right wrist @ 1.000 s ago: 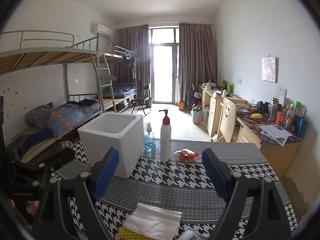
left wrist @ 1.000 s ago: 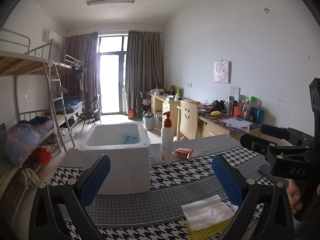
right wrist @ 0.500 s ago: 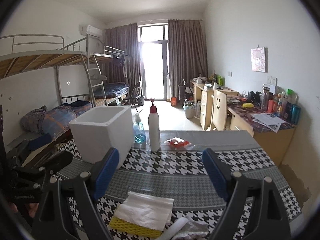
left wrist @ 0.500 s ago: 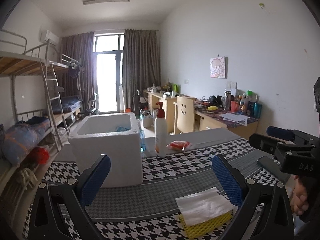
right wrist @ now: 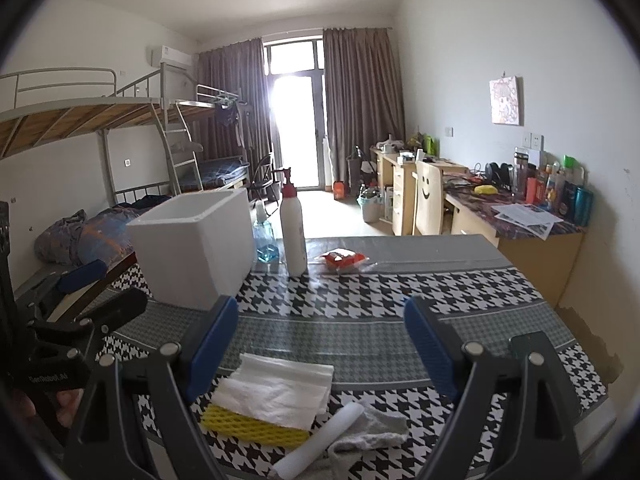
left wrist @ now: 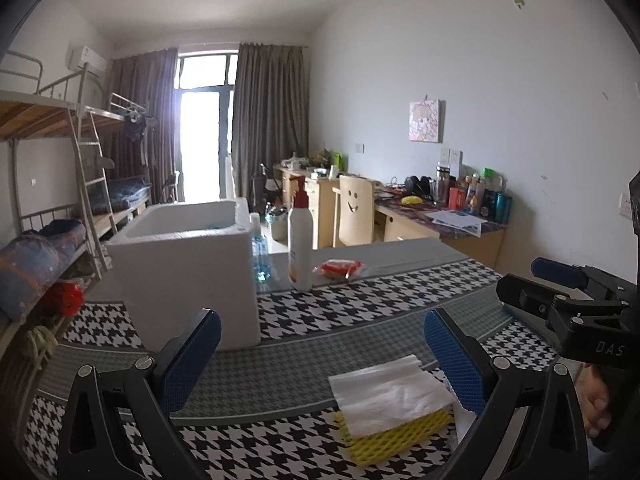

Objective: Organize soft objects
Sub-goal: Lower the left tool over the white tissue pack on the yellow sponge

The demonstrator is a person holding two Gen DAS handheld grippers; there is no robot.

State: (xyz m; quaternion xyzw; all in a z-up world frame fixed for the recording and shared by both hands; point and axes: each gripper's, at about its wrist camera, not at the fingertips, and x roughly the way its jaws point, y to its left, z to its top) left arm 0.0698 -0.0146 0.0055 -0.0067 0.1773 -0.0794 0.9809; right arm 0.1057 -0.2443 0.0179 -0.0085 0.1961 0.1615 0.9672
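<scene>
A white tissue sheet (left wrist: 384, 396) lies on a yellow mesh sponge (left wrist: 384, 438) at the near table edge; both show in the right wrist view, the tissue (right wrist: 280, 390) on the sponge (right wrist: 256, 424). A white foam roll (right wrist: 320, 444) and a grey cloth (right wrist: 376, 428) lie beside them. A white foam box (left wrist: 188, 268) stands at the left, also in the right wrist view (right wrist: 196, 244). My left gripper (left wrist: 320, 356) is open and empty above the table. My right gripper (right wrist: 320, 344) is open and empty above the soft items.
A pump bottle (left wrist: 300, 240), a small blue-liquid bottle (left wrist: 260, 256) and a red packet (left wrist: 340, 269) stand behind the box on the houndstooth tablecloth (left wrist: 360, 312). Bunk beds are at the left, desks and a chair at the right.
Both grippers have tilted downward and drawn back a little, so the tissue, sponge, roll and cloth show more fully. Both stay open.
</scene>
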